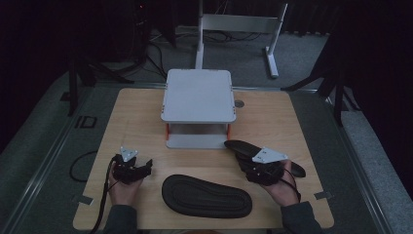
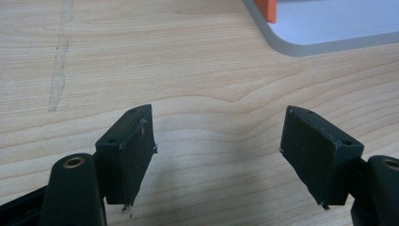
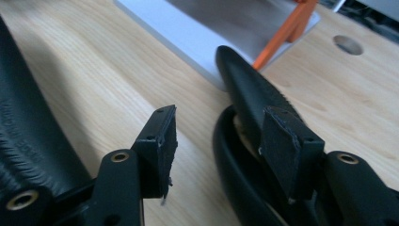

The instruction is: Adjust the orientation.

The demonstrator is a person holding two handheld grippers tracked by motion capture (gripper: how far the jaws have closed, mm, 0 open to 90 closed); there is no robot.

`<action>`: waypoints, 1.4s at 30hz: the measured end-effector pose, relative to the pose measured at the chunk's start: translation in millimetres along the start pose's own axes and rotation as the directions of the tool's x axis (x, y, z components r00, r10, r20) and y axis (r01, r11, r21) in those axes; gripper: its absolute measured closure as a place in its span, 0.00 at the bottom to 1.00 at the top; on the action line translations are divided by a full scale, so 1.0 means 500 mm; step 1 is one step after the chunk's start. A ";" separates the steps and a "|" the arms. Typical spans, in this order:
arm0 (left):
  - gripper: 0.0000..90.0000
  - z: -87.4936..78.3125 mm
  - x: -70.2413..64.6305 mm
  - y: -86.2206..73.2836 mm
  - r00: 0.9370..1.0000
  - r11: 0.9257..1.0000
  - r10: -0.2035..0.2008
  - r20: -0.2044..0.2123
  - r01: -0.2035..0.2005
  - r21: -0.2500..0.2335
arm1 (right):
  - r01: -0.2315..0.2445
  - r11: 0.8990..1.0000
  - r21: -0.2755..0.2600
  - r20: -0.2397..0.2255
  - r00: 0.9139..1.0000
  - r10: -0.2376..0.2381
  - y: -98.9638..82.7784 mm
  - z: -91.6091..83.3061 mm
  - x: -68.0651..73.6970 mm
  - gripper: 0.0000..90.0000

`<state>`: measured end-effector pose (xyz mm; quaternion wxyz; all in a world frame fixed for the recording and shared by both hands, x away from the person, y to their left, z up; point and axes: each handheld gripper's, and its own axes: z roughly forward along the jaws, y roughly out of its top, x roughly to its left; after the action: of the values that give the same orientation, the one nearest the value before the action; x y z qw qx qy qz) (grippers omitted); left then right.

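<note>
Two black slippers lie on the wooden table [image 1: 136, 122]. One slipper [image 1: 207, 196] rests sole up near the front edge, between my two hands. The other slipper [image 1: 238, 146] lies at the right, its tip close to the shelf's foot. My right gripper [image 1: 243, 163] stands open at that slipper [image 3: 249, 89]: the near rim sits between the jaws, the pads apart from it, one jaw over the slipper's inside. My left gripper [image 1: 146, 165] is open over bare wood [image 2: 219, 141], with nothing between its jaws.
A white two-level shelf [image 1: 198, 95] with orange posts [image 3: 282, 33] stands at the table's middle back; its base plate [image 2: 329, 28] lies just ahead of the left gripper. A round hole [image 1: 238, 103] is in the tabletop behind it. Cables trail off the left edge.
</note>
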<state>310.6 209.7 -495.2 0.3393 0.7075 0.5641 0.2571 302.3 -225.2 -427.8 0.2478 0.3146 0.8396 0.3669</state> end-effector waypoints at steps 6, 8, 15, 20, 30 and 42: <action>0.30 -0.006 -0.008 -0.001 1.000 1.000 0.020 0.000 -0.020 -0.015 | 0.030 1.000 -0.001 0.051 0.998 -0.030 -0.005 -0.024 -0.024 0.47; 0.30 -0.007 -0.007 -0.001 1.000 1.000 0.019 0.002 -0.019 -0.016 | 0.032 0.999 -0.002 0.058 0.998 -0.032 -0.005 -0.026 -0.026 0.46; 0.30 -0.005 -0.010 -0.001 1.000 1.000 0.018 0.005 -0.018 -0.015 | 0.052 0.998 0.042 0.050 0.997 -0.054 -0.012 -0.016 -0.051 0.39; 0.30 -0.004 -0.013 -0.002 1.000 1.000 0.023 0.010 -0.023 -0.010 | 0.065 0.996 0.067 0.029 0.997 -0.067 -0.014 0.006 -0.048 0.37; 0.30 -0.004 -0.015 -0.002 0.999 0.999 0.030 0.012 -0.030 -0.011 | 0.061 0.990 0.130 0.038 0.997 -0.066 -0.011 0.046 -0.072 0.54; 0.30 -0.006 -0.017 -0.001 0.999 0.999 0.033 0.005 -0.033 -0.020 | -0.025 0.997 0.066 -0.040 0.999 0.027 -0.003 0.010 -0.075 0.66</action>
<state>306.1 202.1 -493.8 0.3436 0.7141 0.5489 0.2661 330.6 -250.4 -424.8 0.2152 0.3259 0.8520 0.3486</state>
